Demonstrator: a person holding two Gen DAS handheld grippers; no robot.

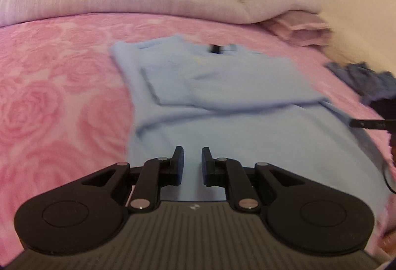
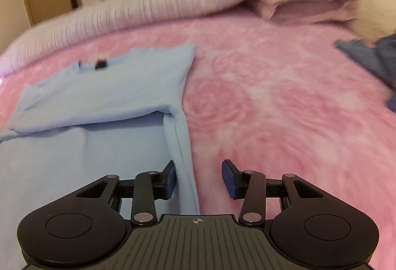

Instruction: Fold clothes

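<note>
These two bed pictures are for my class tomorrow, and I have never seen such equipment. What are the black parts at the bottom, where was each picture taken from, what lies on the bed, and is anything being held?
The black parts are two-finger grippers, one held in each of a person's hands. Each carries a wide-angle camera looking forward along its fingers, so you see one picture per hand. In the left-hand view, the left gripper hovers over a light blue shirt, its fingers slightly apart and holding nothing. In the right-hand view, the right gripper is open wider, straddling the shirt's right edge, also holding nothing. The shirt lies on a pink rose-patterned blanket with its sleeves already folded inward. A dark blue garment lies crumpled to the right. A pale rolled quilt runs along the far side.
</note>
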